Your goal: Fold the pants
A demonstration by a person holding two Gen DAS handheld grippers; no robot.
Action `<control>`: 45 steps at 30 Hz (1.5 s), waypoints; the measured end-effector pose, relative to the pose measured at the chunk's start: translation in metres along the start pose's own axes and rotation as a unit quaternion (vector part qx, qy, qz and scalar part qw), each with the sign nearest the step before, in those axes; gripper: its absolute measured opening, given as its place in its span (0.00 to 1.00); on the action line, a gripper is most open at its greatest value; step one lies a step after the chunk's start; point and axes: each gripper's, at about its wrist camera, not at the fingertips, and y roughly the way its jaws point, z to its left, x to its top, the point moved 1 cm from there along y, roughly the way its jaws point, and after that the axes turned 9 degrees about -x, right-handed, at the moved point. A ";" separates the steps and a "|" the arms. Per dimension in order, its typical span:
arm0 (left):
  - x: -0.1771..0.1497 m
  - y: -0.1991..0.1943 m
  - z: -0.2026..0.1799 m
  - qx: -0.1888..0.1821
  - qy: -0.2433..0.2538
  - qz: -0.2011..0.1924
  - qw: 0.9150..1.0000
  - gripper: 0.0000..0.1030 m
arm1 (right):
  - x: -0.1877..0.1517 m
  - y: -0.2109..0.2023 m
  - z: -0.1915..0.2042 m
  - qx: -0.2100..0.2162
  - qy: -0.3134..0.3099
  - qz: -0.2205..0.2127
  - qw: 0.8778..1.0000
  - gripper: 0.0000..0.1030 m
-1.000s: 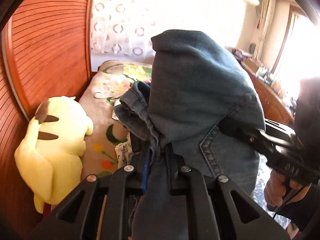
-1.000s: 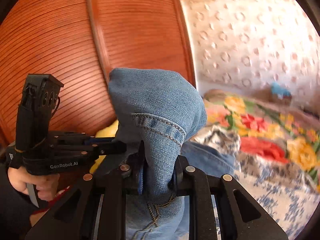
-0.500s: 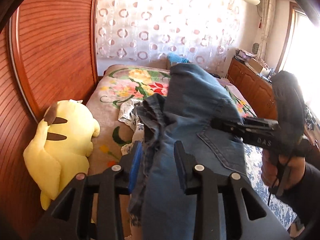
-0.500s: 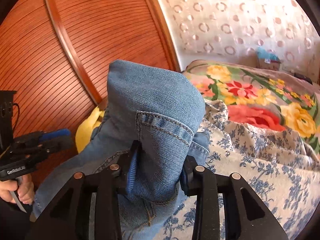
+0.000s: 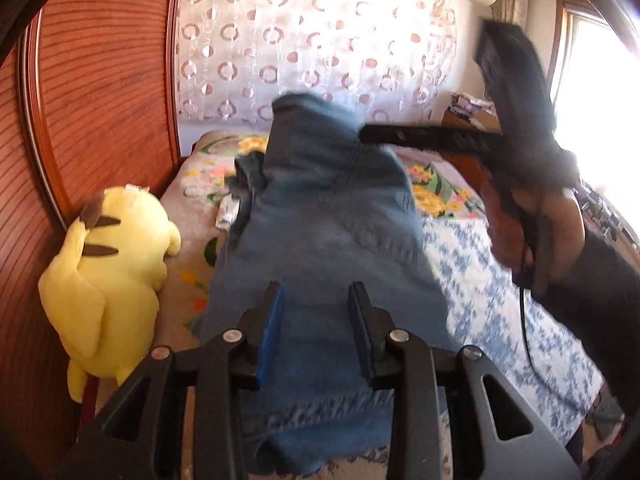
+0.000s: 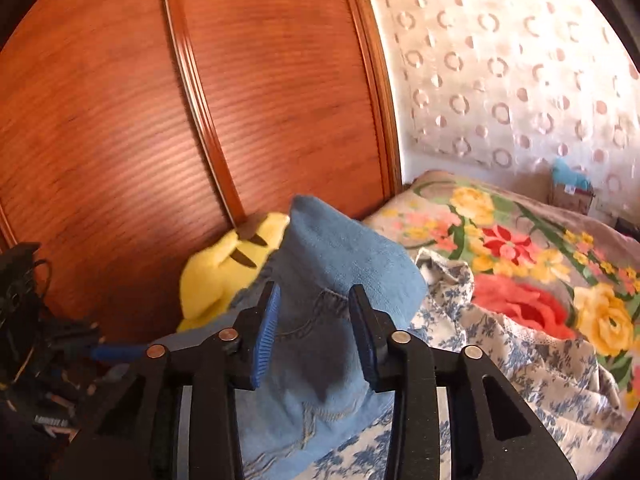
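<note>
The blue jeans (image 5: 320,240) lie in a heap on the bed, one end still bunched upward; they also show in the right wrist view (image 6: 340,280). My left gripper (image 5: 316,300) is open, its jaws spread wide above the denim and holding nothing. My right gripper (image 6: 312,296) is open too, its jaws either side of a raised fold of denim without pinching it. In the left wrist view the right gripper's fingers (image 5: 420,136) show side-on at the jeans' far end, held in a hand (image 5: 532,224).
A yellow plush toy (image 5: 112,280) lies at the bed's left edge against the wooden headboard (image 5: 100,80). A floral blanket (image 6: 520,248) and a blue-patterned sheet (image 5: 500,300) cover the bed. A curtain (image 5: 320,40) hangs behind. A wooden dresser (image 5: 472,120) stands at the right.
Both grippers have opened and let go of the jeans. The jeans have dropped from the raised hold onto the bed. Both grippers have drawn back a little.
</note>
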 end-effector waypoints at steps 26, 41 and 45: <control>-0.005 0.003 0.015 0.022 -0.007 -0.018 1.000 0.46 | -0.039 -0.016 0.010 -0.030 -0.011 0.014 0.999 0.24; 0.022 -0.002 -0.002 0.037 0.020 -0.044 0.998 0.65 | -0.083 -0.002 0.023 0.001 0.002 0.039 0.999 0.26; 0.015 0.004 0.002 0.038 0.011 -0.040 0.998 0.65 | -0.092 0.007 0.022 -0.002 0.011 0.044 0.999 0.27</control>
